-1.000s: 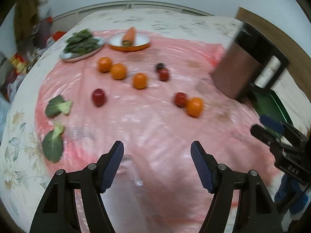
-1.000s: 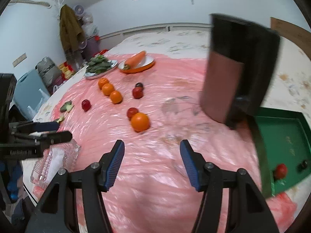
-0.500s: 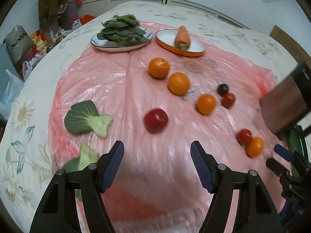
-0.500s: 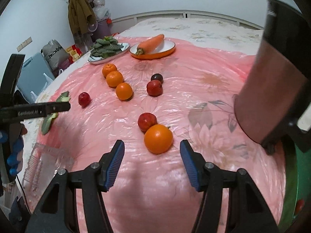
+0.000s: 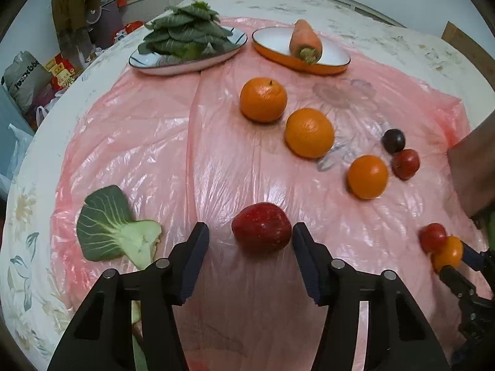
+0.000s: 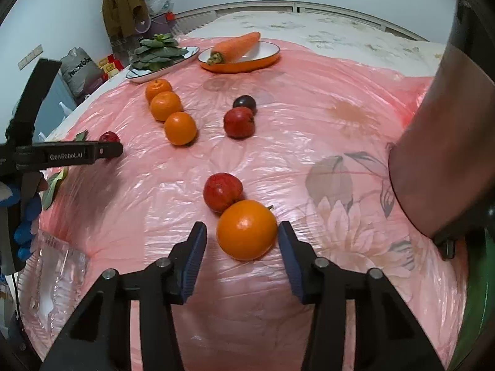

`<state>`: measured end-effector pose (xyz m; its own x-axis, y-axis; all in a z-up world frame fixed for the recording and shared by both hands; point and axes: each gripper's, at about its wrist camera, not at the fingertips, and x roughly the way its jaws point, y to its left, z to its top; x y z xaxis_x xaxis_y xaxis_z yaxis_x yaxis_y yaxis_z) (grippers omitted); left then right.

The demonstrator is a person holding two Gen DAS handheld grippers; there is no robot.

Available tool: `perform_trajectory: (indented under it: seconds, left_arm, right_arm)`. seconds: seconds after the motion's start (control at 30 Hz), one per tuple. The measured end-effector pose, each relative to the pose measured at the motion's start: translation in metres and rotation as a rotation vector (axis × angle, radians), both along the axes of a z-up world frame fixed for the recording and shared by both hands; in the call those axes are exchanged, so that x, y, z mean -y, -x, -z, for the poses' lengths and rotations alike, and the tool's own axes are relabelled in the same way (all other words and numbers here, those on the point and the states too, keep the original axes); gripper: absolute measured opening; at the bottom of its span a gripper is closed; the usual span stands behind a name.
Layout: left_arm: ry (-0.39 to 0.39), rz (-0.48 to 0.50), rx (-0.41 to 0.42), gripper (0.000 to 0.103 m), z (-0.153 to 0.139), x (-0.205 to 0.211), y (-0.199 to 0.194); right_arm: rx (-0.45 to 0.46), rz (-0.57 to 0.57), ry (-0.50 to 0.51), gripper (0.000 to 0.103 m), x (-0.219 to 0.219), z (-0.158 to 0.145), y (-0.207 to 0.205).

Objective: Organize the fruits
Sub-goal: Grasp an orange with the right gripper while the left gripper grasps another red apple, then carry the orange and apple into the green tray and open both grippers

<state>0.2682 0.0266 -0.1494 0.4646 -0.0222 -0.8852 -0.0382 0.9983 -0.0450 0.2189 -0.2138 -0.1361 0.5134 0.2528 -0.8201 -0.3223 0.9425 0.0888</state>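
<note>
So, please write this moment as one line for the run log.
phase: closing in | left gripper: jaws closing around red apple, gap on one side | right gripper: jaws closing around orange, not yet pressing | both fruits on pink sheet

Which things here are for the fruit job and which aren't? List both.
Job: red apple between the left fingers; orange between the right fingers; three more oranges; other apples; dark plum.
Not: carrot, greens, bok choy.
</note>
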Motion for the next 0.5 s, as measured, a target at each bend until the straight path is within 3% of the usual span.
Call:
perform_trajectory:
  seconds: [0.07,0.4,0.5]
  left_arm:
    - [-0.013,0.004,0.0,0.05,0.0034,0.0024,-0.0001]
    - [0.002,0.016,0.014,0.031,0.0017,0.001,0.0033]
    - [0.016,0.017,0.017,0.03,-0.0004,-0.0012,0.0057]
  right_arm:
    - [-0.017,-0.003,-0.002,0.052,0.0008,0.0049,-0.0017]
    - [0.005,0.002,-0.009,0.05,0.0023,0.0061,-0.0007]
    - [0.013,0.008,-0.016,0.05,0.0036,0.0029,0.0011]
